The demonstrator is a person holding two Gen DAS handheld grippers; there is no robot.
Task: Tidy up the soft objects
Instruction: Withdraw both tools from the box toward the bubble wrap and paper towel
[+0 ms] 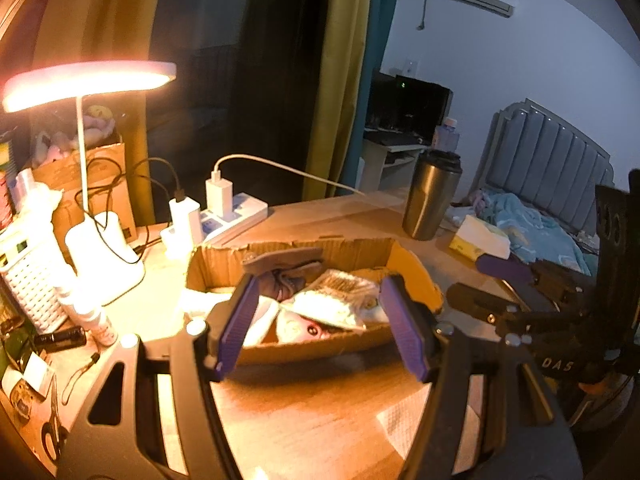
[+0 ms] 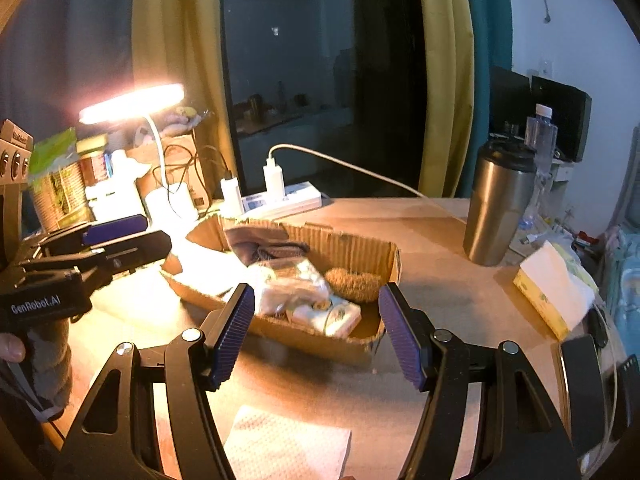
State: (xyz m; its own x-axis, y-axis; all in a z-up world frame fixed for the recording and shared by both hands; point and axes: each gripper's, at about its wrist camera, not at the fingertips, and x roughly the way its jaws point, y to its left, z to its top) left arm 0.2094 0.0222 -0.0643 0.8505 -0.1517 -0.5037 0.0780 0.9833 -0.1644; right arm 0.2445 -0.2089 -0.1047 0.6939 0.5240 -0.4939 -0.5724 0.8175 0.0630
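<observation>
A shallow cardboard box point(image 1: 352, 252) point(image 2: 352, 246) lies on the wooden table. It holds soft things: a grey-purple cloth point(image 1: 286, 276) point(image 2: 256, 242), pale socks or cloths point(image 1: 336, 304) point(image 2: 292, 284) and a brown fuzzy item point(image 2: 352, 280). My left gripper point(image 1: 320, 326) hangs open just in front of the box with nothing between its purple pads. Open as well, my right gripper point(image 2: 318, 330) hovers before the box's near corner and holds nothing. Each gripper shows at the edge of the other's view.
A lit desk lamp point(image 1: 86, 80) point(image 2: 132, 102), chargers on a power strip point(image 1: 230, 216) point(image 2: 280, 200) and a white basket point(image 1: 28, 276) crowd the left. A steel tumbler point(image 1: 432, 196) point(image 2: 500, 204) and tissue pack point(image 1: 480, 238) point(image 2: 554, 290) stand right. A paper napkin point(image 2: 288, 446) lies near.
</observation>
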